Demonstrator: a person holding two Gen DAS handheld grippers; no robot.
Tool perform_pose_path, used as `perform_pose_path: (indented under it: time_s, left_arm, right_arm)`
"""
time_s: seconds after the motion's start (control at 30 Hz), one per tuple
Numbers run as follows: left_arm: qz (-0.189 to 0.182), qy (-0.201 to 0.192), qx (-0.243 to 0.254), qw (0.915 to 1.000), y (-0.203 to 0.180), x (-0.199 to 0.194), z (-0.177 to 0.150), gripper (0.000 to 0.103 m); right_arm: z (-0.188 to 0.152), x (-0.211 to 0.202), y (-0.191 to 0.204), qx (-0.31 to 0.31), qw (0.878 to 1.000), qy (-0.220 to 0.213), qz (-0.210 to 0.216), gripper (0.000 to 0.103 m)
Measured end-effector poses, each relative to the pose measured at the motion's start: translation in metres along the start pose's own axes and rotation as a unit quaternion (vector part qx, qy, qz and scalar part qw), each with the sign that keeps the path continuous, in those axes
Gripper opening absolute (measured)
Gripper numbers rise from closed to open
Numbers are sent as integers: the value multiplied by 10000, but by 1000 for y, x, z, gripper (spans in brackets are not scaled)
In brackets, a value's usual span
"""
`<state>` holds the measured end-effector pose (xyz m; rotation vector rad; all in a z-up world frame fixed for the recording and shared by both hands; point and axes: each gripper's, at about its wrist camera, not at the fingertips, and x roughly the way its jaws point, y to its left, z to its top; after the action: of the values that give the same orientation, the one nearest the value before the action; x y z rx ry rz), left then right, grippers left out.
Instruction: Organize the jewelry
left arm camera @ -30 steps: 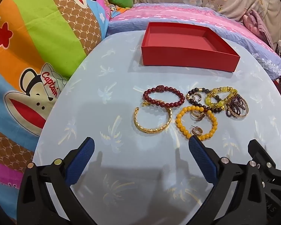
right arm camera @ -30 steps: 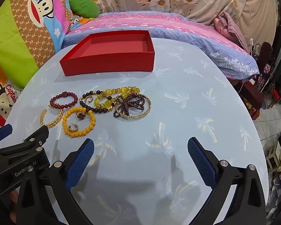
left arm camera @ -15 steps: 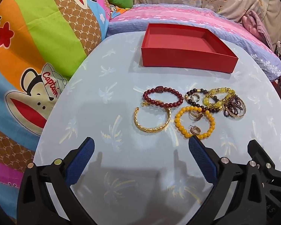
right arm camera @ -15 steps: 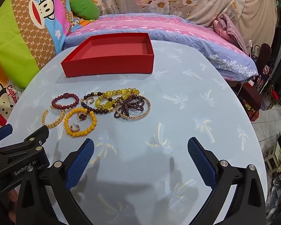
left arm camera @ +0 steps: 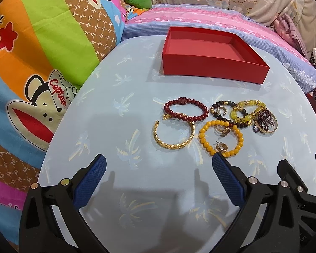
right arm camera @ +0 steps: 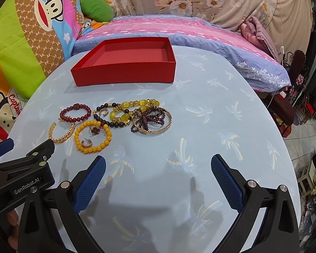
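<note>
**Both grippers hover empty short of the jewelry pile**

The left gripper (left arm camera: 158, 166) has its blue-padded fingers (left arm camera: 90, 181) spread wide with nothing between them; the right gripper (right arm camera: 158, 166) is equally wide and empty. Both hang above the round surface covered in pale blue palm-print cloth (right arm camera: 210, 109), on the near side of the jewelry.

Just past the left gripper's right fingertip lies the orange-yellow beaded bracelet (left arm camera: 221, 138), with a small gold hoop earring (left arm camera: 221, 147) and a dark flower-shaped ring (left arm camera: 222, 129) inside its loop. Beside it sits the open gold braided bangle (left arm camera: 173, 136), touching the dark red beaded bracelet (left arm camera: 185, 110). Further right, a black-and-gold beaded bracelet (right arm camera: 107, 116), a translucent yellow beaded bracelet (right arm camera: 132, 109), a knot of purple bead strands (right arm camera: 151, 118) and a thin gold bangle (right arm camera: 158, 126) overlap in a tangle.

The shallow red cardboard box (right arm camera: 124, 73) stands empty at the far side, well apart from the pile — nothing has been put away yet.

Handling, as a judgement: the beaded bracelets are probably light and floppy, with round beads that may slip, so pinch across the strand. The bangles look stiff; grip the band at its edge. The earring and ring are tiny and lie flat — likely the hardest pick. The tangled pieces may drag neighbours along.
</note>
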<state>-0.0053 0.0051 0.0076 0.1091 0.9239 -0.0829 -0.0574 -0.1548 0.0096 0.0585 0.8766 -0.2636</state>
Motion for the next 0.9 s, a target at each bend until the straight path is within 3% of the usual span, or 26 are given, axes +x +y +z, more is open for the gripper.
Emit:
perform_pose_path:
  time_s: [0.9]
  left_arm:
    - [2,1,-2,10000,0,1,0,96]
  right_arm:
    - [-4,2,-2,20,10000,20,16,96]
